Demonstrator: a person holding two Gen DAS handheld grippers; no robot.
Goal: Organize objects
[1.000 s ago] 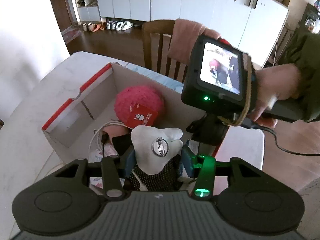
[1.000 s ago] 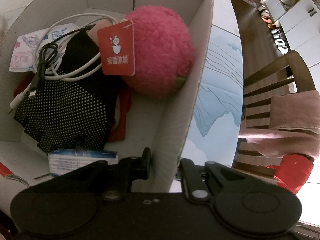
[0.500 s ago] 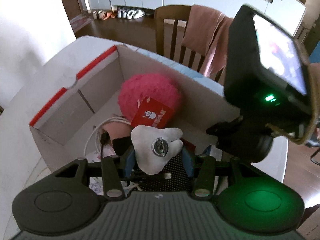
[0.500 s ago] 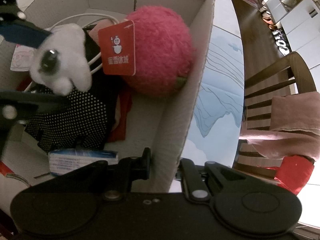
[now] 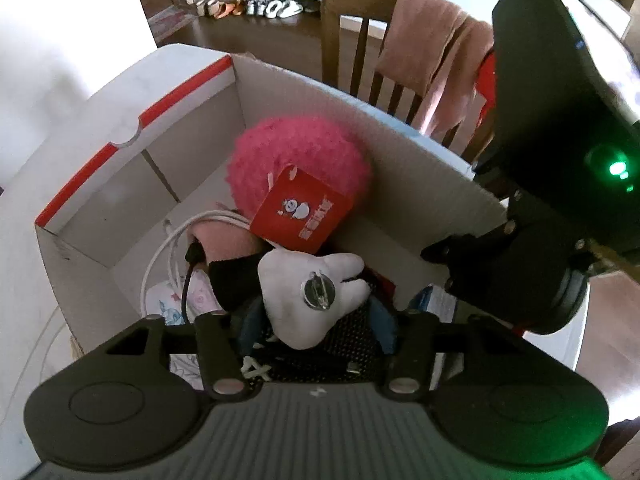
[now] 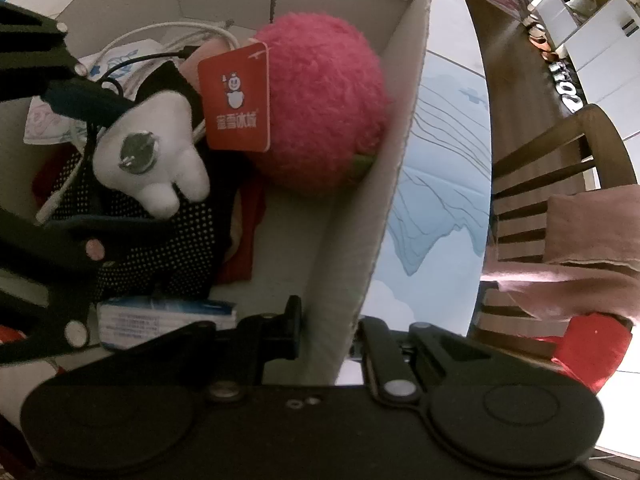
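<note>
The left gripper (image 5: 316,316) is closed on a small white tooth-shaped plush badge with a round metal pin back (image 5: 314,298). The badge is clamped between the blue-padded fingers (image 5: 250,324) and held inside the mouth of the open white cardboard box with red-trimmed rim (image 5: 132,136). From the right wrist view the badge (image 6: 148,156) hangs above a black fabric glove with white dots (image 6: 160,248), apart from the box floor.

The right gripper (image 6: 326,334) straddles the near box wall (image 6: 360,248), one finger inside and one outside. Its jaws stand a moderate way apart; whether they press the cardboard cannot be told.

Contents of the box:
- A fluffy pink round plush ball (image 6: 320,108) against the far wall, carrying a red paper tag with a white snowman figure (image 6: 236,100).
- A coiled white cable (image 5: 168,252) and a thin black cable (image 5: 188,276) lying over a pale printed packet (image 5: 176,304).
- A white and blue small carton (image 6: 164,320) at the near corner, beside the glove.
- A red cloth (image 6: 248,236) partly under the glove.

The box stands on a white surface (image 5: 68,140), beside a light blue printed mat (image 6: 444,184). A dark wooden chair (image 5: 360,40) draped with a pink towel (image 5: 432,48) stands behind.
</note>
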